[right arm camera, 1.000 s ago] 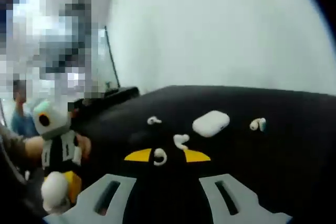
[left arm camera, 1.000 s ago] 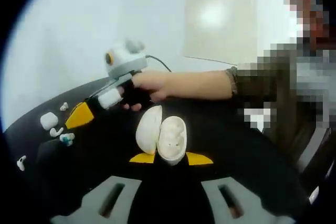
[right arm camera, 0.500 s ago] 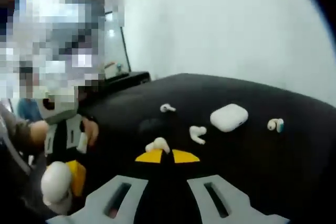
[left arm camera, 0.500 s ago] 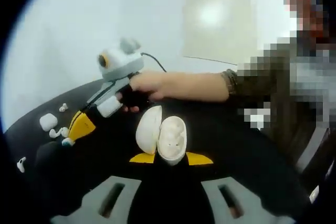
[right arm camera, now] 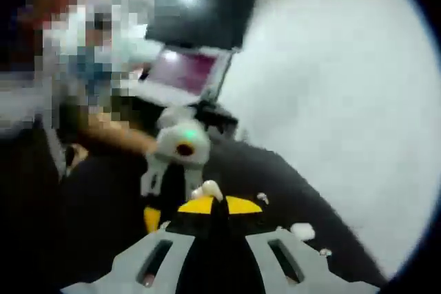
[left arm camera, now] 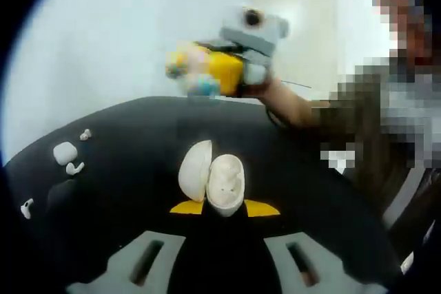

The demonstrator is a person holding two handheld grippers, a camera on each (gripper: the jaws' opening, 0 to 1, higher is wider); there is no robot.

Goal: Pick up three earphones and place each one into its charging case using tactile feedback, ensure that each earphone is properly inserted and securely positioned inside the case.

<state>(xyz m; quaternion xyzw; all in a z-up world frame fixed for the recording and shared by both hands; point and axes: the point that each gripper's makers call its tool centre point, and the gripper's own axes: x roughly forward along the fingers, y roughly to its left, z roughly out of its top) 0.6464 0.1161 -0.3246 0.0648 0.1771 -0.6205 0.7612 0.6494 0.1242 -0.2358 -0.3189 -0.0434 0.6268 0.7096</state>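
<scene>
Transfer step: right hand-held gripper (right arm camera: pixel 212 204) clenched on earphone (right arm camera: pixel 209 189); left hand-held gripper (left arm camera: pixel 224 207) grasping open charging case (left arm camera: pixel 224 184). Next: align, seat earphone.

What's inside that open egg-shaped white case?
The open case, held between the left gripper's yellow fingers, shows a pale moulded interior with hollows. Whether an earphone already sits inside is too blurred to tell.
</scene>
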